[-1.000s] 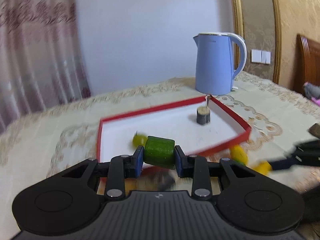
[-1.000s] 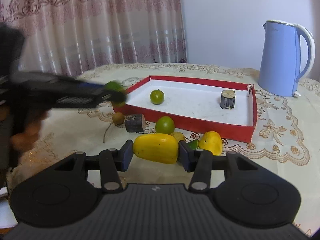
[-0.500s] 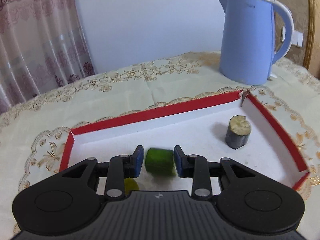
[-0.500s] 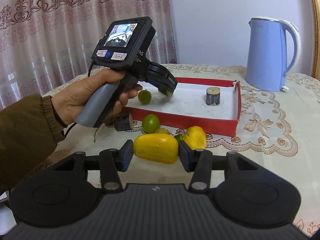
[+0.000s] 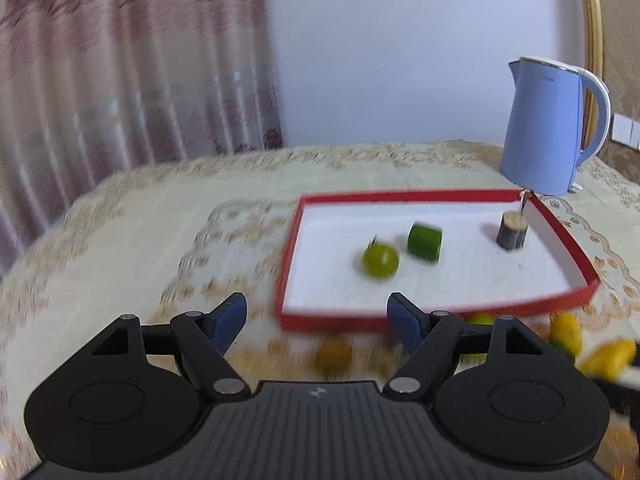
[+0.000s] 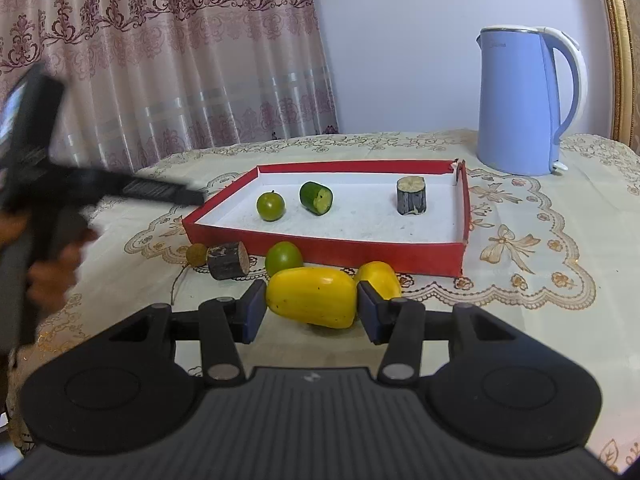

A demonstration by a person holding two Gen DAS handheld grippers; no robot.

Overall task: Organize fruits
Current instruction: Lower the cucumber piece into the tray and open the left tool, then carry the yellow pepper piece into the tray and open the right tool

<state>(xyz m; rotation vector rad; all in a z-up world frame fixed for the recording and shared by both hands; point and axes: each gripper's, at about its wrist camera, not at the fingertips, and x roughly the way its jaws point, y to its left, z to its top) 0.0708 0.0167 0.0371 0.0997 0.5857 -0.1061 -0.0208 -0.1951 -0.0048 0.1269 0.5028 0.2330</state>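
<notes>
Left gripper [image 5: 316, 318]: seen at the bottom centre of the left wrist view, jaws spread wide with nothing held between the blue pads; the same tool is seen blurred at the left edge of the right wrist view [image 6: 160, 192], gripped by a hand [image 6: 52, 268].
Right gripper [image 6: 311, 306]: seen in the lower centre of the right wrist view, pads pressed against both ends of a yellow fruit [image 6: 312, 297], which is held just above the tablecloth [image 6: 520, 264].
Red tray [image 6: 328, 246]: set in the middle of the frame on the cloth, white inside, with a red rim.
Inside the tray: a round green fruit [image 6: 271, 207] at left, a cut cucumber piece [image 6: 316, 198] just beside it, lying on its side with the pale cut face shown, and a dark stump-like piece [image 6: 411, 195] standing upright near the far right corner.
In front of the tray: a small brown fruit [image 6: 196, 255], a dark log piece [image 6: 228, 260], a second green fruit [image 6: 284, 258] and another yellow fruit [image 6: 378, 276], grouped close together on the cloth.
Kettle [image 6: 524, 100]: a blue one, placed upper right behind the tray.
Curtain [image 6: 160, 60]: patterned, filling the upper left.
</notes>
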